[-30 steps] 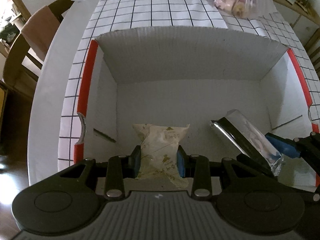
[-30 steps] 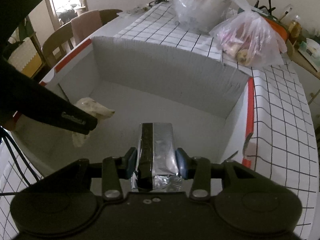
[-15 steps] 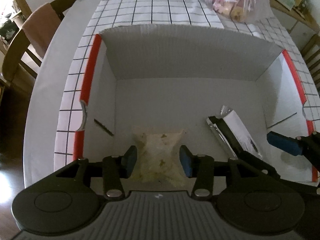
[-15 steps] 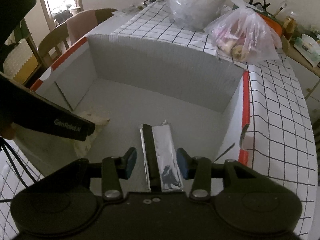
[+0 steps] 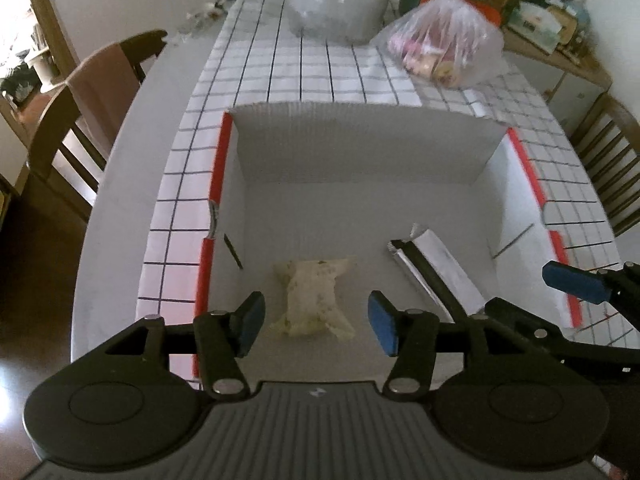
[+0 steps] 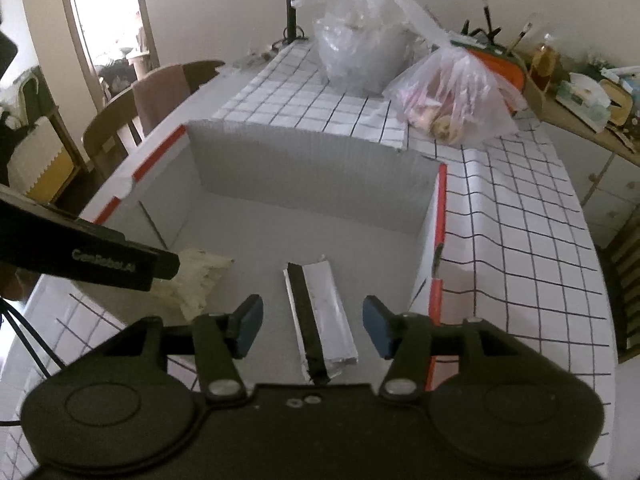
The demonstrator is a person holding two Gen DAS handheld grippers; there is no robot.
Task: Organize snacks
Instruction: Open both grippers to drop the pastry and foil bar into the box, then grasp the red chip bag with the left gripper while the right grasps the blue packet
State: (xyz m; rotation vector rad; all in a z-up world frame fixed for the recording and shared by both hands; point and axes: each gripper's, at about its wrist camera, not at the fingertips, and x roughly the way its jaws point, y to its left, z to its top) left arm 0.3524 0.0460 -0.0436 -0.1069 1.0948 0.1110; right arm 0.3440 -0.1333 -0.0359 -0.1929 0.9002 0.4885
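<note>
1. A second ago both grippers clamped a snack each; both have since let go and lifted back, and more of the table shows beyond the box.
2. The left gripper (image 5: 316, 326) has just been opening; its blue pads stand apart, clear of the pale crinkled snack pouch (image 5: 314, 296), which lies flat on the floor of the box, near side, left of centre.
3. The right gripper (image 6: 314, 328) has also just been opening; its jaws stand apart above the long silver foil bar with a dark strip (image 6: 320, 316), which lies flat, pointing from near to far, to the right of the pouch and well apart from it.
4. Both snacks rest inside the white corrugated cardboard box with red-taped rims (image 5: 360, 152).
5. Handling, as a judgement: the pouch looks light, soft and easily crushed, best pinched gently across its narrow waist. The foil bar seems light, fairly stiff and slippery; grip it across its width near the middle.
6. The box sits on a white grid-patterned tablecloth (image 6: 512, 216); far behind it stand a clear plastic bag of pink-wrapped sweets (image 6: 452, 100) and a second, cloudy plastic bag (image 6: 360, 56).
</note>
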